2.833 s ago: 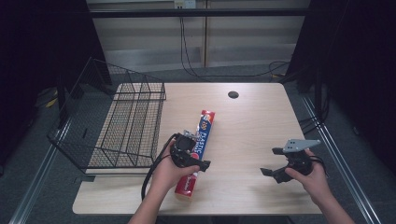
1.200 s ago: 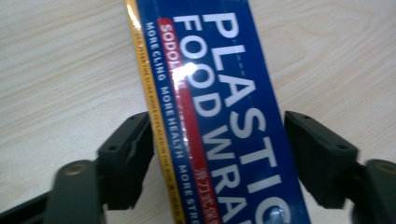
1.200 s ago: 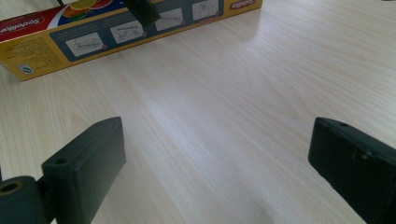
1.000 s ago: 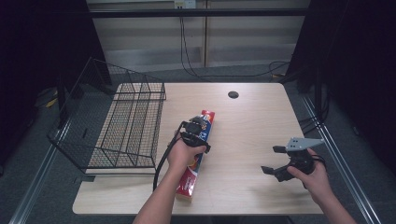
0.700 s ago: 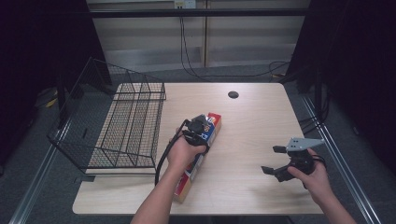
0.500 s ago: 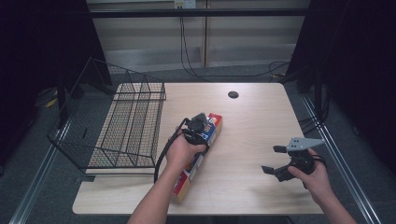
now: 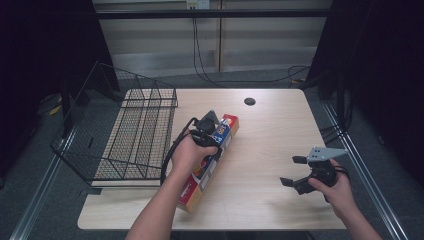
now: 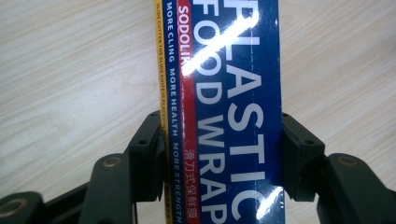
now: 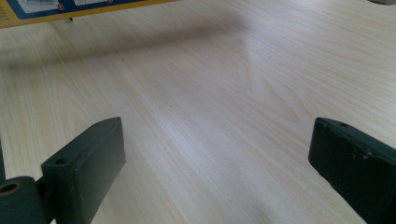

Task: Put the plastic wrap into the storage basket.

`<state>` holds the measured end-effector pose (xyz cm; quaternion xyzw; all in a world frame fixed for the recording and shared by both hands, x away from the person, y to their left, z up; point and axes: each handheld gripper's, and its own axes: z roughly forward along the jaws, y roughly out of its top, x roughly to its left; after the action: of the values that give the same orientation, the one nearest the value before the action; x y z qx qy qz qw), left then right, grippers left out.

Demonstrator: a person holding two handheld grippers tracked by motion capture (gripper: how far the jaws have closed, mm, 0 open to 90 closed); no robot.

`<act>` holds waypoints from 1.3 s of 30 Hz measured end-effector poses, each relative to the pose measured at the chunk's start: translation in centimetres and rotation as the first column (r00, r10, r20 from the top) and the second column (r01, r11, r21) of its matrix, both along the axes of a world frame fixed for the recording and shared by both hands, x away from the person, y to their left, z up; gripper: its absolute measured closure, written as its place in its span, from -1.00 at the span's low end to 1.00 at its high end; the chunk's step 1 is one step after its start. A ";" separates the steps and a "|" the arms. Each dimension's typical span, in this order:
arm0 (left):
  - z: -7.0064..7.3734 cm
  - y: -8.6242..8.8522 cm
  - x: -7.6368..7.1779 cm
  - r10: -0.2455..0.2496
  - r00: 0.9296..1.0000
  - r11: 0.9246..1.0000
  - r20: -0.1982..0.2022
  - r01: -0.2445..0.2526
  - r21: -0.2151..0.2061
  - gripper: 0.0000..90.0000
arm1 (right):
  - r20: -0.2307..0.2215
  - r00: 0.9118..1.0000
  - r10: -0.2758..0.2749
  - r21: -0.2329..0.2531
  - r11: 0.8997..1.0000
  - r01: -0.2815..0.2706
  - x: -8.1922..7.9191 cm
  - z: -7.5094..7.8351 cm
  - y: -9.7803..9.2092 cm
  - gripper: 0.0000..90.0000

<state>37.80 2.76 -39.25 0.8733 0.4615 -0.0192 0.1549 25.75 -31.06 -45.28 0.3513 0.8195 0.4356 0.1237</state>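
Observation:
A long plastic wrap box (image 7: 194,186), blue, red and yellow, stretches from mid-table toward the front edge. My left gripper (image 7: 210,132) is shut across the box's far part. In the left gripper view the box (image 8: 233,93) fills the gap between the two pads (image 8: 147,145), which press on its long sides. The box appears raised a little off the wood; its yellow edge (image 9: 70,11) casts a shadow in the right gripper view. My right gripper (image 7: 290,171) hovers open over the front right of the table, and nothing lies between its fingers (image 9: 88,163).
A black wire basket (image 7: 135,135) stands on the left of the light wooden table (image 7: 270,130), with one side overhanging the edge. A dark round hole (image 7: 249,101) sits near the back edge. Cables run across the floor behind.
My left hand has moved along the box toward the back of the table, and the gripper now clamps its far part. The box's near end has swung slightly left. The right gripper has stayed put.

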 end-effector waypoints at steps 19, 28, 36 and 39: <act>3.7 1.3 0.8 0.019 1.000 1.000 -0.008 -0.019 -0.003 -0.04 | 0.003 1.000 -0.007 0.011 1.000 0.007 0.1 0.1 -0.2 -0.92; 5.1 2.0 1.1 0.045 0.999 0.999 -0.021 -0.045 -0.004 -0.04 | 0.003 1.000 -0.005 0.010 1.000 0.005 0.0 0.1 -0.1 -0.92; 6.5 2.7 1.5 0.072 0.997 0.997 -0.023 -0.073 -0.017 -0.04 | 0.005 1.000 -0.013 0.016 1.000 0.013 0.0 0.2 -0.2 -0.92; 6.9 3.0 1.7 0.073 0.997 0.997 -0.024 -0.074 -0.012 -0.04 | 0.013 1.000 -0.016 0.015 1.000 0.016 0.0 0.2 -0.3 -0.92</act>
<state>39.48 5.76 -32.34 0.8544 0.4950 -0.0269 0.1558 25.77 -31.32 -45.07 0.3559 0.8124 0.4432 0.1301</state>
